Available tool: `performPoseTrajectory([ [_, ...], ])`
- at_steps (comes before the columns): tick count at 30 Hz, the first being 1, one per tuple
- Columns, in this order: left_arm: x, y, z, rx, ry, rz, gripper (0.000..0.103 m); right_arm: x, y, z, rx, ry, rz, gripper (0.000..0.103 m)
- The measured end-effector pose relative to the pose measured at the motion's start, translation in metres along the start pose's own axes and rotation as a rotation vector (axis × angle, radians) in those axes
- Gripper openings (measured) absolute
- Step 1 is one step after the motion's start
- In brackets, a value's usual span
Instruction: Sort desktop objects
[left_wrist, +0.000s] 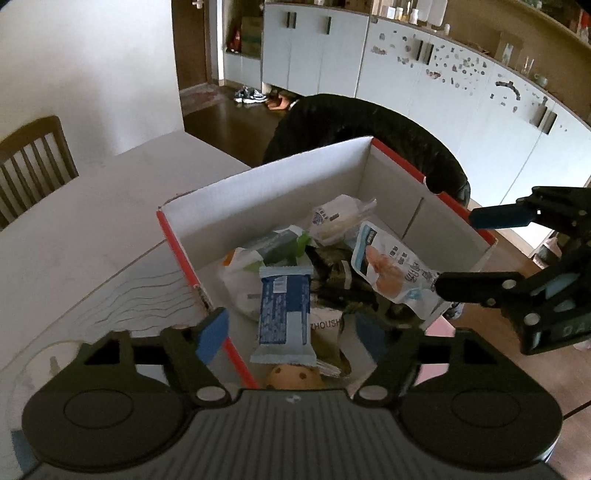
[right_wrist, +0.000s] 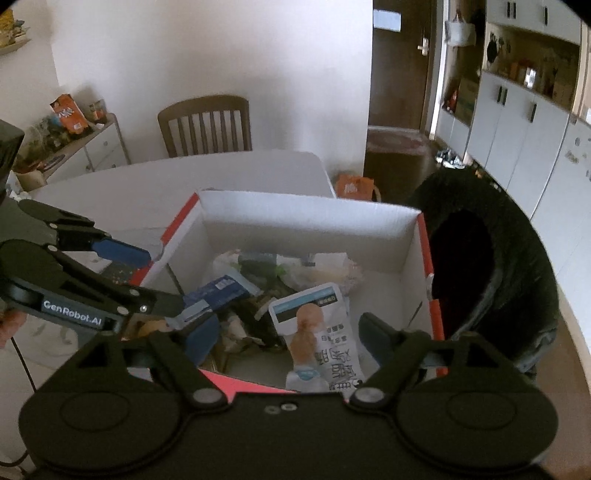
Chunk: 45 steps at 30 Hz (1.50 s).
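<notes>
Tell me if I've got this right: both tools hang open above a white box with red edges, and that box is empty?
Not quite. The box is not empty: snack packets lie in it, among them a blue wrapped bar, as the left wrist view shows. The rest holds: the left tool and right tool are both open above it.

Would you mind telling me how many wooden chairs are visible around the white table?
1: a slat-backed wooden chair stands at the white table's far side against the wall. A dark round seat sits beside the box; other chairs may be hidden.
</notes>
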<state>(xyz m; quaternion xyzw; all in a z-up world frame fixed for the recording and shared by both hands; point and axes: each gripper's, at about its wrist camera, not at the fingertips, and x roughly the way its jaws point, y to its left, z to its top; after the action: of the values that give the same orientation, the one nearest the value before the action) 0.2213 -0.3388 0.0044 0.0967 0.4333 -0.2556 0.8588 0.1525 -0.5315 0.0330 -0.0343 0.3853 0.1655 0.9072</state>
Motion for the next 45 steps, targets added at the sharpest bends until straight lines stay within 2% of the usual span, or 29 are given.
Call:
performPoseTrajectory([
  [2, -0.004, 0.0, -0.003, -0.005, -0.005, 0.005, 0.081, -0.006, 0.0, -0.001, 0.016, -0.008, -0.003, 0.085],
  [7, -0.014, 0.004, -0.013, -0.04, -0.016, 0.008, 0.092, -0.021, 0.003, -0.007, 0.058, -0.037, -0.02, 0.089],
  [9, -0.019, 0.005, -0.018, -0.047, -0.029, 0.012, 0.103, -0.026, 0.005, -0.011, 0.069, -0.046, -0.04, 0.09],
  [15, -0.031, 0.007, -0.028, -0.076, -0.058, 0.013, 0.103, -0.036, 0.009, -0.02, 0.122, -0.07, -0.056, 0.091],
  [25, -0.049, -0.003, -0.05, -0.066, -0.097, -0.019, 0.103, -0.047, 0.026, -0.035, 0.139, -0.08, -0.067, 0.091],
  [30, -0.046, -0.004, -0.056, -0.057, -0.081, -0.04, 0.103, -0.049, 0.031, -0.039, 0.135, -0.075, -0.072, 0.091],
  [45, -0.046, -0.006, -0.061, -0.03, -0.076, -0.01, 0.103, -0.045, 0.033, -0.046, 0.143, -0.043, -0.08, 0.092],
])
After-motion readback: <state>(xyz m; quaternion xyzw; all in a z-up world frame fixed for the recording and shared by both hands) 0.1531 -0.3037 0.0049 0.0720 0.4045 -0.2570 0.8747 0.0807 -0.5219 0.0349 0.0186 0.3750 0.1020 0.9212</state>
